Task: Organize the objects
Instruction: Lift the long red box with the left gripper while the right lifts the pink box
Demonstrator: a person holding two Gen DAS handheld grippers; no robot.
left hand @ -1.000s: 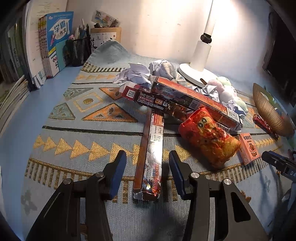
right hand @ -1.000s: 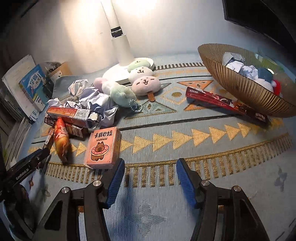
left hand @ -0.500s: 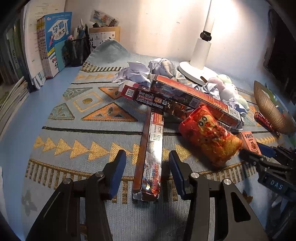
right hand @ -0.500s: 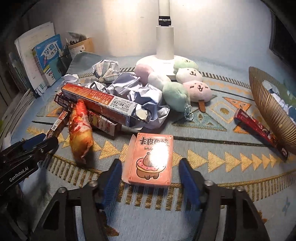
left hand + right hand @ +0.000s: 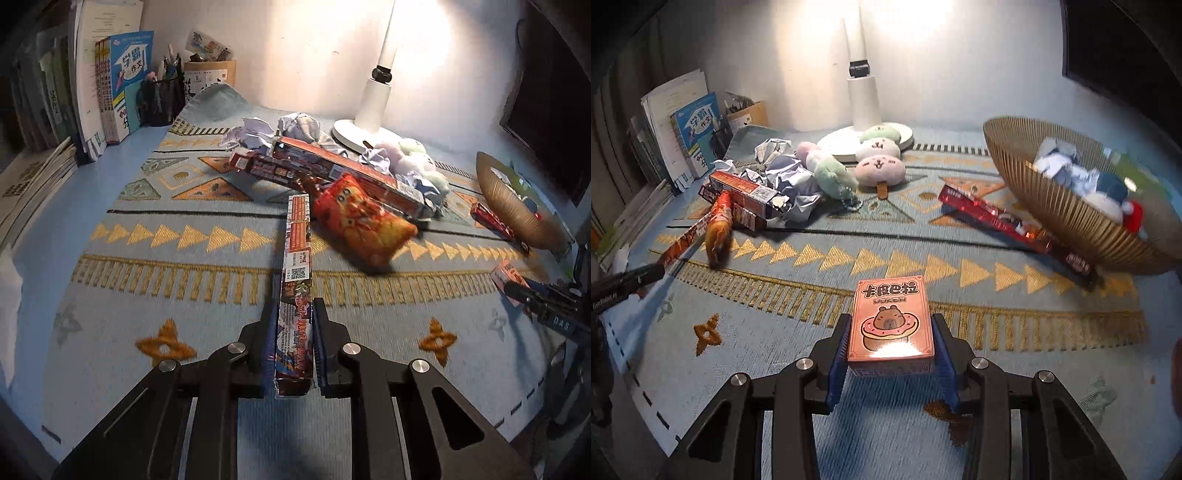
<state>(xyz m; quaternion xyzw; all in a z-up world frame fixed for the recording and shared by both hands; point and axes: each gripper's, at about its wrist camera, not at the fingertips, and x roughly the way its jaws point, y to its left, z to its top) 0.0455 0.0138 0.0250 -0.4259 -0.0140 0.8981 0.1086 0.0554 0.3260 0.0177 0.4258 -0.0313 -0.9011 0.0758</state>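
While lamp-lit: left gripper [image 5: 293,345] tight around long snack box [image 5: 296,273]; right gripper [image 5: 891,343] around pink card box [image 5: 891,321].

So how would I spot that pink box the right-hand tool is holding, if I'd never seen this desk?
Start at the big gold ribbed bowl on the right of the patterned mat. In front of it, nearer the camera, the right gripper clamps a pink card box. Unlike the long red snack boxes nearby, it is short and shows a cartoon capybara in a doughnut.
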